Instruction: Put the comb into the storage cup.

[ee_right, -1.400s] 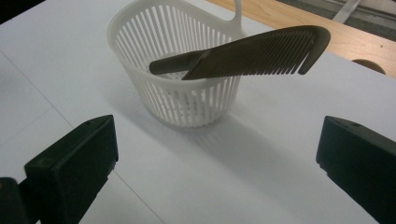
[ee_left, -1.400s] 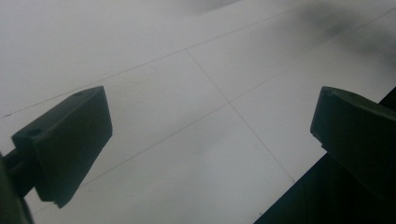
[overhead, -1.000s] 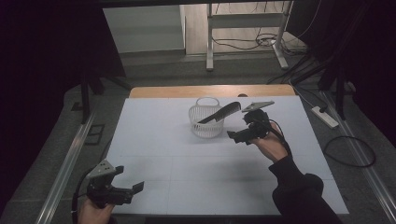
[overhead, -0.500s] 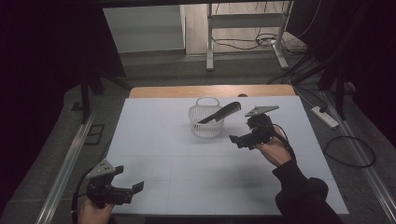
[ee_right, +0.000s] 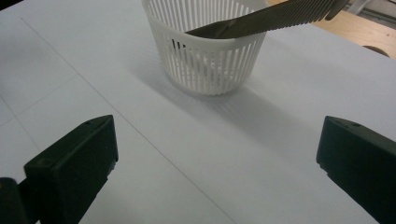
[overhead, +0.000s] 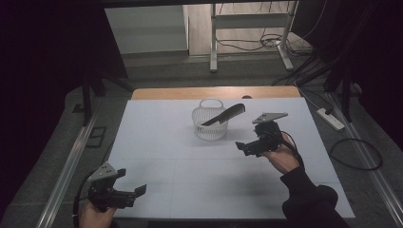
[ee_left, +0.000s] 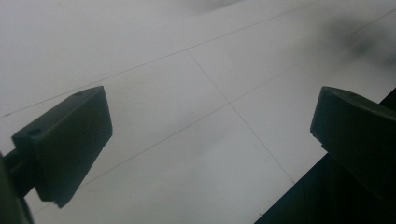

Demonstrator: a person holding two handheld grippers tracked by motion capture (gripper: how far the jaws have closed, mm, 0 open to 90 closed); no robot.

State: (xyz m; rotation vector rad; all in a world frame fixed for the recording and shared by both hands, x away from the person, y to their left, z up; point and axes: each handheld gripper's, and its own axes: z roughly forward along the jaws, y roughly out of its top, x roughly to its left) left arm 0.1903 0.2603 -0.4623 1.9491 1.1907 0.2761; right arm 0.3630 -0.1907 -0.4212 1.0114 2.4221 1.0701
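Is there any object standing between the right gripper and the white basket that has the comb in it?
Nothing visible does. The right gripper, jaws open, faces the white basket across bare white table surface. The dark comb rests inside the basket, leaning over its rim, not in the path.

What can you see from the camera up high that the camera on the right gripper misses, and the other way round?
High view alone: the person's hands, the left gripper at the table's near corner, the right gripper from outside, the floor and cables. Right gripper view alone: the comb's fine teeth, the basket's slats up close, and its own jaws standing wide apart. Both: the white basket with the dark comb leaning out of it, on the white table.
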